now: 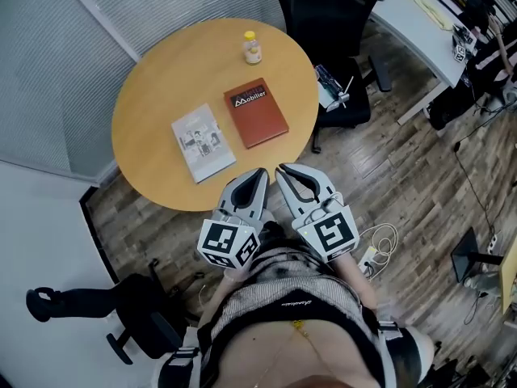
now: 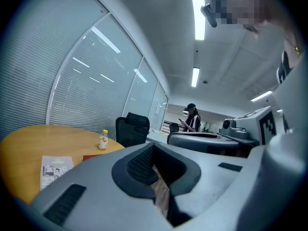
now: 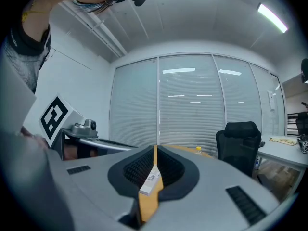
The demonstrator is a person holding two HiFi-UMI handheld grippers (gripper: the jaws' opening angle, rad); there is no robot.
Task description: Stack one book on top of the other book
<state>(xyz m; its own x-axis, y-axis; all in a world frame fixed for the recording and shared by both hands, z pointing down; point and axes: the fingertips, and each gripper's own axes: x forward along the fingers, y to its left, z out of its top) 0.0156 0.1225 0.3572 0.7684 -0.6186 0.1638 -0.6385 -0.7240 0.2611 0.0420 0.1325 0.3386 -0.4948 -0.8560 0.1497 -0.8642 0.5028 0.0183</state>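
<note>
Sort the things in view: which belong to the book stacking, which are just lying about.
Job: red-brown hardcover book; grey-white illustrated book.
Lying about: small yellow-capped bottle on the table; black office chair behind it.

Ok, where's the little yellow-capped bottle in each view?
Head view: bottle near the table's far edge, beyond the red book.
Left gripper view: bottle left of centre, on the table.
Right gripper view: bottle right of centre, only its top showing.
Landmark: the black chair stands just right of it in every view.
</note>
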